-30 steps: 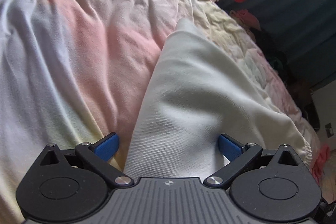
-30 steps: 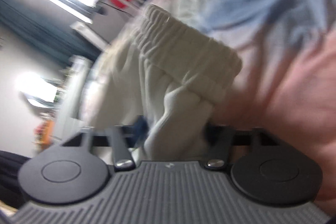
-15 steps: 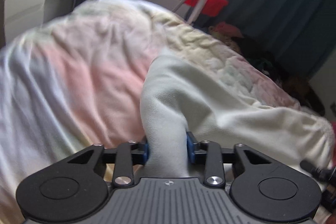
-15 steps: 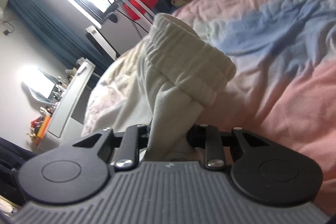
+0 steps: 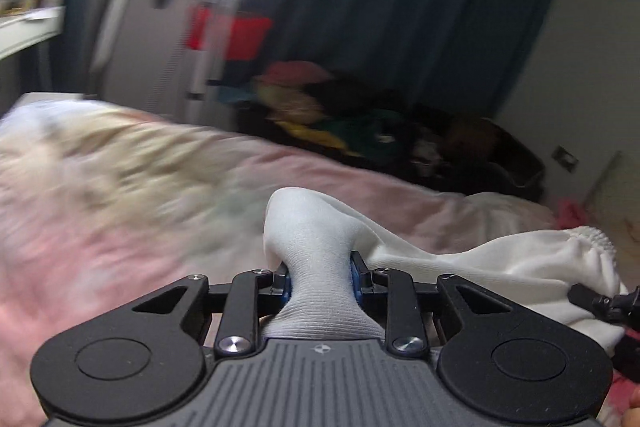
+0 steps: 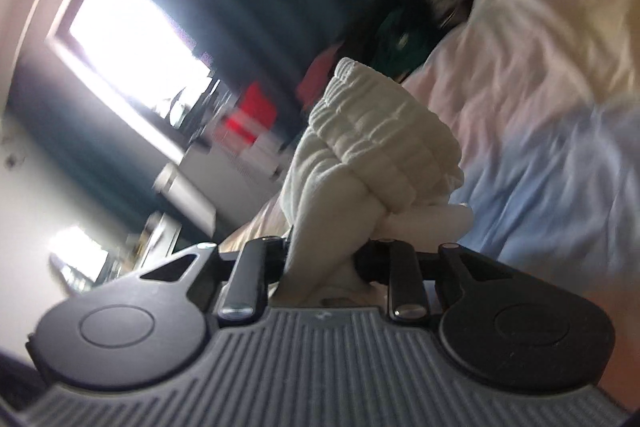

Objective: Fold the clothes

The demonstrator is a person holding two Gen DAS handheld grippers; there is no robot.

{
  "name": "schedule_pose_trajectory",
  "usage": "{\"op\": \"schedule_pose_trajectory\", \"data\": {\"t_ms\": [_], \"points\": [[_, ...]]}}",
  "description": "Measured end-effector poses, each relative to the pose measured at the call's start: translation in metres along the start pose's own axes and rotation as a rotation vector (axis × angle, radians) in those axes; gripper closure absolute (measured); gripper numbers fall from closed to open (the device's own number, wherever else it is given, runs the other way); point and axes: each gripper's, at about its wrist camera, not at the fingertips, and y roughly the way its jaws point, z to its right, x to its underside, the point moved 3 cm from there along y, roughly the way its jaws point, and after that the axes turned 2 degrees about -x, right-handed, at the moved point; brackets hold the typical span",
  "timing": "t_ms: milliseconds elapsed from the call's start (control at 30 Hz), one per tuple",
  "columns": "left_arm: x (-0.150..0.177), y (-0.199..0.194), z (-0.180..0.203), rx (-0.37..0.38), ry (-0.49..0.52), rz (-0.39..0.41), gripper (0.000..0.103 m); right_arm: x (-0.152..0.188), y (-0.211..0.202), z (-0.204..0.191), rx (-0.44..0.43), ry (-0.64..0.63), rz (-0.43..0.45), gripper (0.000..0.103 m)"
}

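A cream-white garment [image 5: 316,243] with a ribbed elastic waistband [image 6: 384,143] is lifted off the bed. My left gripper [image 5: 320,277] is shut on a bunched fold of its plain fabric, which bulges out above the blue pads. From there the cloth stretches right to the gathered waistband [image 5: 592,239]. The right gripper's dark tip [image 5: 600,303] shows at the right edge of the left wrist view. My right gripper [image 6: 324,259] is shut on the garment just below the waistband, which stands up in a folded lump. The garment's lower part is hidden.
A pastel pink, yellow and blue bedspread [image 5: 120,195] covers the bed [image 6: 560,87]. Beyond the bed lies a dark pile of mixed clothes [image 5: 360,131]. A red item on a rack [image 5: 228,35], dark curtains [image 5: 400,7] and a bright window [image 6: 132,39] stand behind.
My left gripper closed from open onto the garment's fabric and rose, tilting up toward the room. The right gripper kept its hold and lifted the waistband higher off the bed.
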Motion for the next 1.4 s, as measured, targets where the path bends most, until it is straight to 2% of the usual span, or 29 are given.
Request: {"op": "schedule_pose_trajectory", "data": {"t_ms": [167, 233, 300, 367, 467, 533, 667, 833, 967, 1000, 1100, 1200, 1267, 1400], "points": [[-0.052, 0.094, 0.078, 0.094, 0.004, -0.040, 0.075, -0.090, 0.026, 0.052, 0.057, 0.104, 0.105, 0.077], [-0.062, 0.124, 0.094, 0.120, 0.013, -0.058, 0.075, -0.114, 0.038, 0.076, 0.086, 0.160, 0.133, 0.077], [-0.072, 0.153, 0.109, 0.146, 0.021, -0.076, 0.075, -0.129, 0.049, 0.094, 0.101, 0.165, 0.154, 0.077], [-0.082, 0.183, 0.124, 0.172, 0.029, -0.094, 0.075, -0.134, 0.061, 0.113, 0.111, 0.170, 0.168, 0.077], [-0.065, 0.210, 0.118, 0.202, 0.025, -0.128, 0.075, -0.128, 0.078, 0.141, 0.139, 0.171, 0.184, 0.077], [-0.053, 0.228, 0.113, 0.223, 0.023, -0.150, 0.075, -0.108, 0.081, 0.154, 0.146, 0.166, 0.187, 0.077], [-0.017, 0.230, 0.087, 0.251, 0.078, -0.198, 0.074, -0.062, 0.074, 0.176, 0.149, 0.179, 0.178, 0.076], [0.022, 0.232, 0.061, 0.219, 0.167, -0.216, 0.069, -0.007, 0.078, 0.210, 0.198, 0.280, 0.109, 0.073], [0.054, 0.233, 0.041, 0.194, 0.238, -0.230, 0.060, 0.006, 0.078, 0.223, 0.210, 0.323, 0.081, 0.068], [0.052, 0.226, 0.043, 0.192, 0.254, -0.233, 0.057, 0.008, 0.077, 0.225, 0.209, 0.336, 0.074, 0.067], [0.049, 0.204, 0.050, 0.185, 0.304, -0.242, 0.040, 0.000, 0.062, 0.213, 0.273, 0.352, 0.042, 0.067], [0.045, 0.174, 0.060, 0.188, 0.331, -0.221, 0.031, 0.001, 0.037, 0.186, 0.335, 0.292, 0.010, 0.067], [0.039, 0.147, 0.069, 0.192, 0.346, -0.192, 0.025, 0.002, 0.021, 0.167, 0.356, 0.245, -0.009, 0.067], [0.030, 0.084, 0.087, 0.206, 0.388, -0.134, 0.024, 0.000, -0.010, 0.119, 0.363, 0.096, -0.010, 0.067]]}}
